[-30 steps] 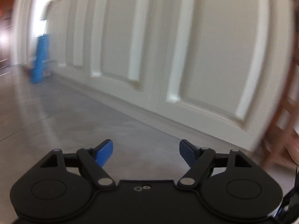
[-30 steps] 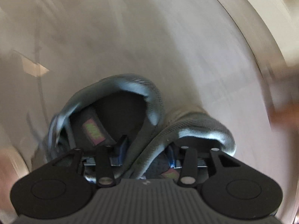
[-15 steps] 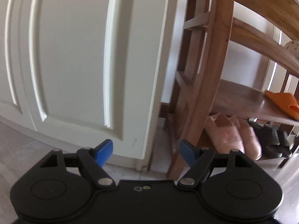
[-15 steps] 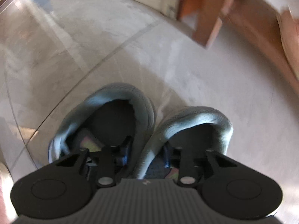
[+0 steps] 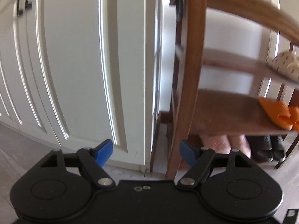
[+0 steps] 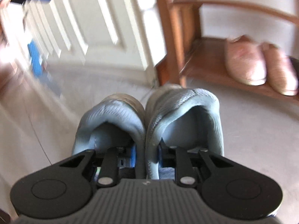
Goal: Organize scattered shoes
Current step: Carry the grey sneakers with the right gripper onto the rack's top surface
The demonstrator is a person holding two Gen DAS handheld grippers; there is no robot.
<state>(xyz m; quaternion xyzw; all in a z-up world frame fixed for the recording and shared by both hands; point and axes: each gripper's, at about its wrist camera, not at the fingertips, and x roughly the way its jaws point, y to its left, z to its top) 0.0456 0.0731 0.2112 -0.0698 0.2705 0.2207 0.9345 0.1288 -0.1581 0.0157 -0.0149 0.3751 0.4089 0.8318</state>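
Observation:
A pair of grey-blue sneakers, left shoe (image 6: 112,115) and right shoe (image 6: 186,108), hangs in the air below my right gripper (image 6: 146,155). One finger sits inside each shoe and the jaws are closing, pinching the two inner collars together between the blue pads. The shoes point toward the wooden shoe rack (image 6: 175,28). My left gripper (image 5: 145,149) is open with nothing between its blue pads; it faces the gap between the white door (image 5: 74,65) and the shoe rack's post (image 5: 190,74).
On the rack, pink slippers (image 6: 244,63) and black sandals (image 5: 269,147) fill the bottom shelf. Orange slippers (image 5: 276,112) lie on the middle shelf's right end, and a patterned slipper (image 5: 286,65) sits above. A blurred blue object (image 6: 35,61) stands by the door.
Both views have swung from the floor and door toward the shoe rack and risen. The right gripper has lifted the sneakers off the floor, and its fingers have drawn the two shoes closer together.

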